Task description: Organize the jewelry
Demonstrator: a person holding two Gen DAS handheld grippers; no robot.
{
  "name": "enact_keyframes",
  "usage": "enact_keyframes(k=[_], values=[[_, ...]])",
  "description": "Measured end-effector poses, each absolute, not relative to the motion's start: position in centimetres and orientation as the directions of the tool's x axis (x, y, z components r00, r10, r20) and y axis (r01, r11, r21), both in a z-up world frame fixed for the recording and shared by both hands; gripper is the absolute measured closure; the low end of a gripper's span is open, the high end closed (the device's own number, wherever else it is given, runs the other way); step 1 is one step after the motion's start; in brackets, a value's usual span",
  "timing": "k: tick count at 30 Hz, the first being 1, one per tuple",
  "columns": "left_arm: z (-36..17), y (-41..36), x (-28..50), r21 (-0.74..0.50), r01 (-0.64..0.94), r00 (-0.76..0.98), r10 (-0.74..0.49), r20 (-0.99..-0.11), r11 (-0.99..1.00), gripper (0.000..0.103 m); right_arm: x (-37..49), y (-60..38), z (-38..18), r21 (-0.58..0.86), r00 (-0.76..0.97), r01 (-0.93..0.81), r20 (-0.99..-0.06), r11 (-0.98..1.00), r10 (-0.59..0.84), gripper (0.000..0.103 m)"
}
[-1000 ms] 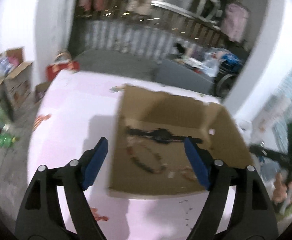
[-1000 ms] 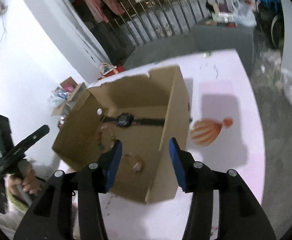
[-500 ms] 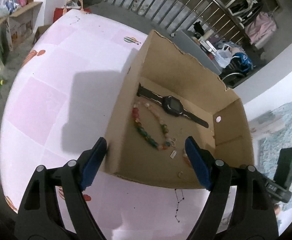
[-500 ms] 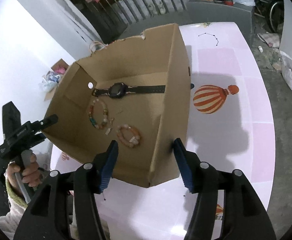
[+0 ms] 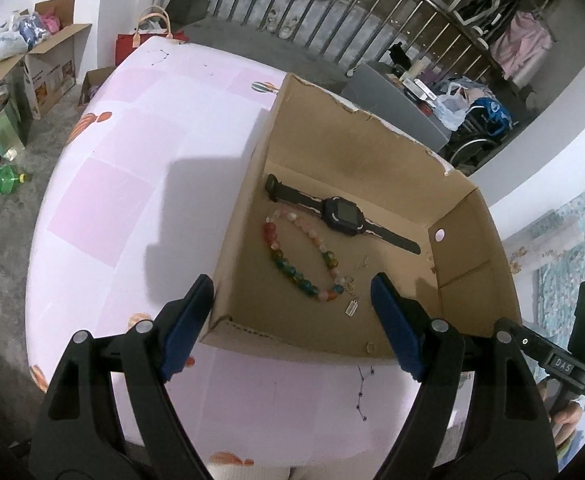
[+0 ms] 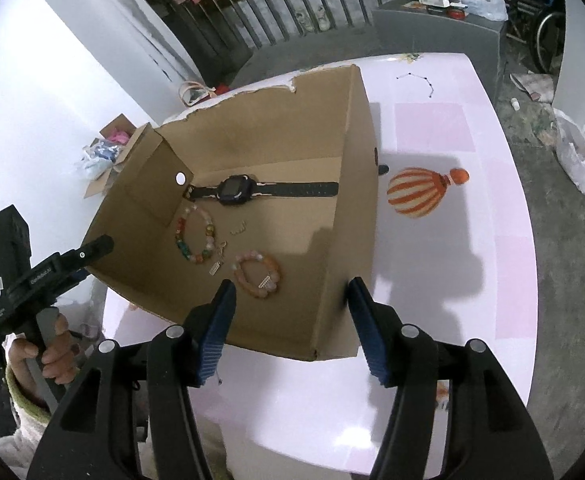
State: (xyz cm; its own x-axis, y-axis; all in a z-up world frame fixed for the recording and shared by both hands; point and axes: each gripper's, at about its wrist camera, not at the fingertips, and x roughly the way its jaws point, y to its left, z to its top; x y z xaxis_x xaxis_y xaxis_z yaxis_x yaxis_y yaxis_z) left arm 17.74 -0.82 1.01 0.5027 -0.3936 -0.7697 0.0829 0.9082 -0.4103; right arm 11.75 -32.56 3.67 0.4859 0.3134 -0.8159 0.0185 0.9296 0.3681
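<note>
Jewelry lies on the floor of an open cardboard box (image 5: 376, 152): a black smartwatch (image 5: 342, 214) along the far wall, a multicoloured bead bracelet (image 5: 298, 256) nearer, an orange bead bracelet (image 6: 257, 275) nearest. Compared with a second ago, the box fills more of both views and appears sharper. Left gripper (image 5: 292, 320) stands wide, empty, astride the box's near corner. Right gripper (image 6: 290, 330), set wider than before, straddles the side wall, holding nothing.

Black watch (image 6: 238, 189), multicolour bead bracelet (image 6: 196, 235) & orange bracelet (image 6: 257, 275) lie flat in open cardboard box (image 6: 252, 152).
</note>
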Motion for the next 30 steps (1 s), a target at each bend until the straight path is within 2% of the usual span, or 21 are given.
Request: enact_keyframes(k=[16,22,30], values=[[-0.9,-0.6,14.1,-0.390,0.118,0.518,-0.392,-0.761,0.913,0.027,6.4,-31.4,2.9,0.300,0.547,0.036,-0.805,0.953,0.232,0.045],[0.1,-0.2,12.5,-0.327,0.131,0.576,-0.340,-0.743,0.936,0.025,5.0,-31.9,3.8,0.334,0.599,0.054,-0.764,0.941,0.237,0.045],[2.9,1.5,7.9,-0.229,0.145,0.697,-0.263,-0.667,0.963,0.018,0.8,-31.2,5.3,0.270,0.672,0.097,-0.728,0.958,0.137,0.027]])
